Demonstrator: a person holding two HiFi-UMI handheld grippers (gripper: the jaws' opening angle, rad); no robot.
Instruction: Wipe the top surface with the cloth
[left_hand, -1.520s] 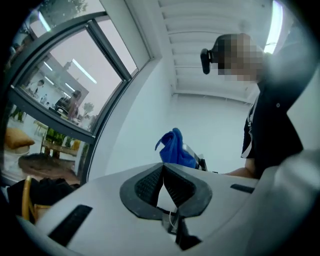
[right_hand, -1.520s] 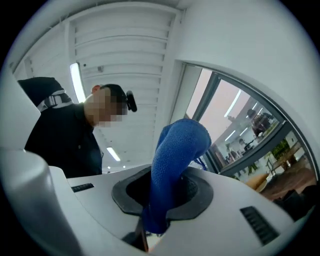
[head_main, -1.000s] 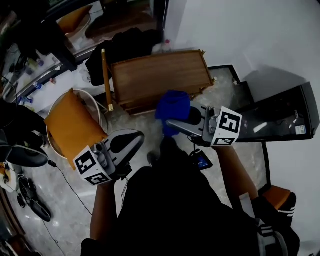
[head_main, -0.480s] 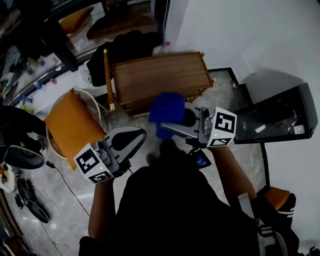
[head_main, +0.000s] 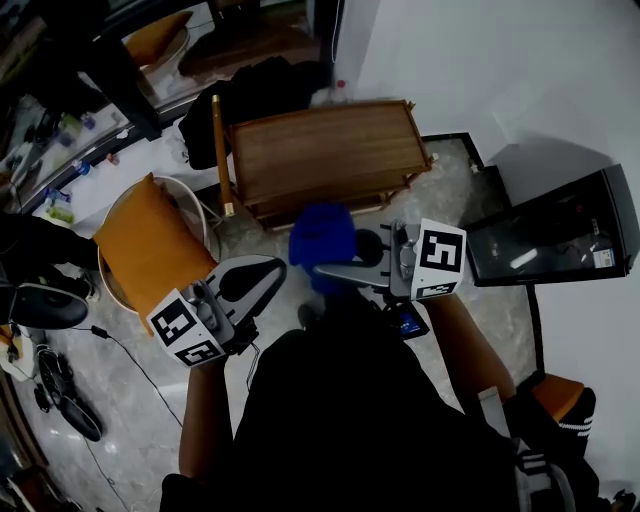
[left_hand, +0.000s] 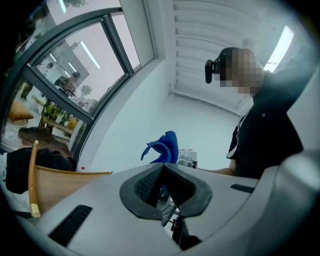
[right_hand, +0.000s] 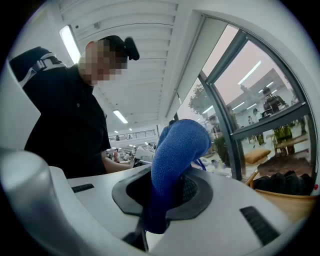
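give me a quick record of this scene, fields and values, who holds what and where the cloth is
right gripper: shut on the blue cloth
left gripper: jaws together, nothing between them
wooden table: ahead of both grippers
cloth contact: held in the air, not on the table top
wiping: not yet begun
nearby: orange cushion left of the table

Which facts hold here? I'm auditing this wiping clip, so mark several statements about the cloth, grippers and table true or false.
The right gripper is shut on the blue woven cloth. True.
The left gripper grips the cloth too. False: its jaws are shut on nothing.
The cloth lies spread on the brown wooden table. False: it is bunched in the right gripper, off the table top.
An orange cushion sits left of the table in the head view. True.
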